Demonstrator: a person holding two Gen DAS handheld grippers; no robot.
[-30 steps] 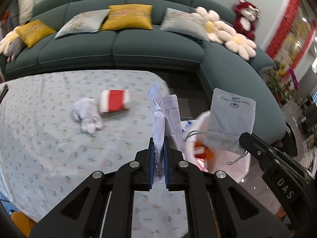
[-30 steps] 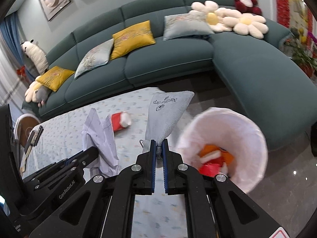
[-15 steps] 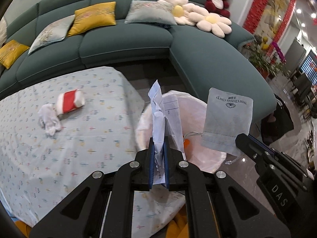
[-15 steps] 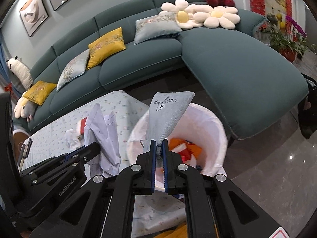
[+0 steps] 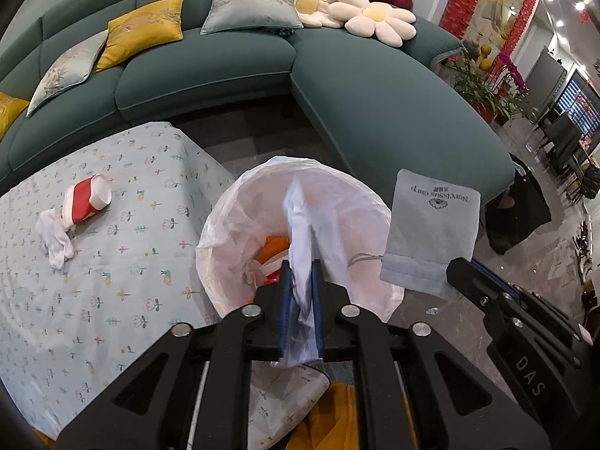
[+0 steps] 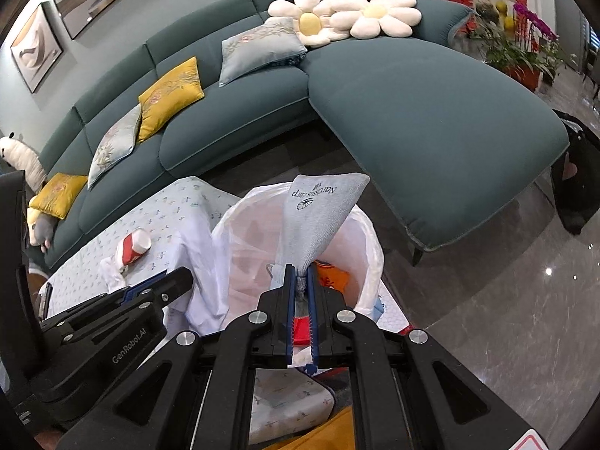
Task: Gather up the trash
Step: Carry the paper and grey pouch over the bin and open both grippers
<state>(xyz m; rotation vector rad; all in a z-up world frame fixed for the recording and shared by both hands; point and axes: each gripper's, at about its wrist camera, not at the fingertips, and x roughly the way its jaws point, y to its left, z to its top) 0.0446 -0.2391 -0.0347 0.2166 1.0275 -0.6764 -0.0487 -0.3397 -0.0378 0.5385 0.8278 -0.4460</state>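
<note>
A white-lined trash bin [image 5: 225,210] stands on the floor by the table, with orange and red trash inside. My left gripper [image 5: 300,266] hovers over the bin. Its jaws are opening, and a folded white paper [image 5: 300,221] hangs loosely between them, sagging into the bin. My right gripper [image 6: 299,268] is shut on the drawstring end of a grey fabric pouch [image 6: 322,206], held above the bin's right side. On the table lie a red and white cup [image 5: 84,198] on its side and a crumpled white tissue [image 5: 54,236].
The table [image 5: 112,292] with a floral cloth fills the left. A teal sofa [image 5: 375,86] with cushions curves behind and to the right of the bin. A black bag [image 5: 521,206] sits on the tiled floor at the right.
Both grippers have moved from over the table to above the bin. The left jaws have parted a little and the paper has sagged lower between them. The pouch stays gripped.
</note>
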